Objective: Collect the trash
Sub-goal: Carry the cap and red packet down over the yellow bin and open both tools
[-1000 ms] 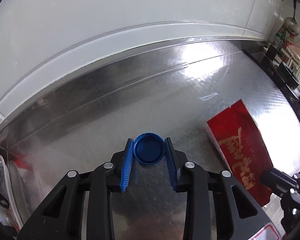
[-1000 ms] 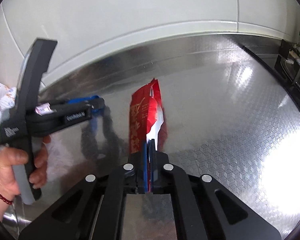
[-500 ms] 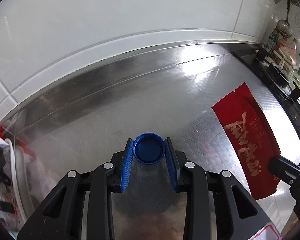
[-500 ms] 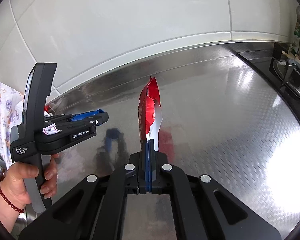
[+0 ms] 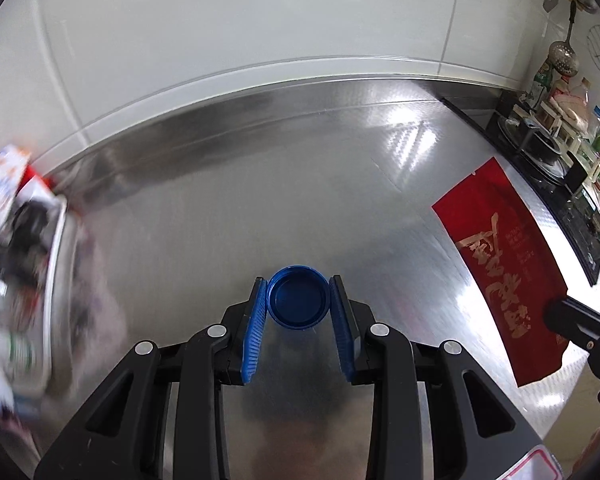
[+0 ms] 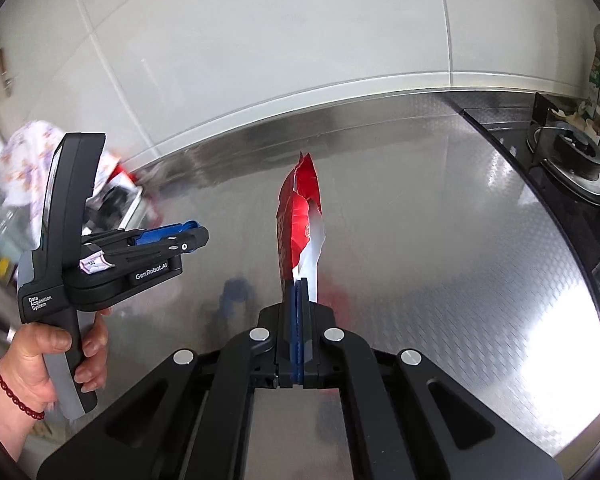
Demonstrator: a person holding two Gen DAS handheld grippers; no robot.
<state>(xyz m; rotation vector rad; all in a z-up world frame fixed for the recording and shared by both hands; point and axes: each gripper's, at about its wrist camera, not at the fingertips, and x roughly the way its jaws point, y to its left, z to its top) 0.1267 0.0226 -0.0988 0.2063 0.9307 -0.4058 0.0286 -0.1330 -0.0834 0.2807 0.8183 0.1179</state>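
Left gripper (image 5: 298,306) jaws clenched on blue cap (image 5: 297,298), held above the steel desk (image 5: 300,184), open side facing camera. Right gripper (image 6: 299,300) jaws clamped on red wrapper (image 6: 300,220), which stands up edge-on over the desk. Left side blurred: some clutter, can't identify

This is a home kitchen. A patterned steel counter (image 5: 340,208) runs along a wall of large white tiles (image 5: 260,20). At its right end sits a black gas stove (image 6: 580,160) with a burner. A slotted ladle (image 5: 565,50) hangs on the wall there, above crowded bottles and food packets (image 5: 580,100).
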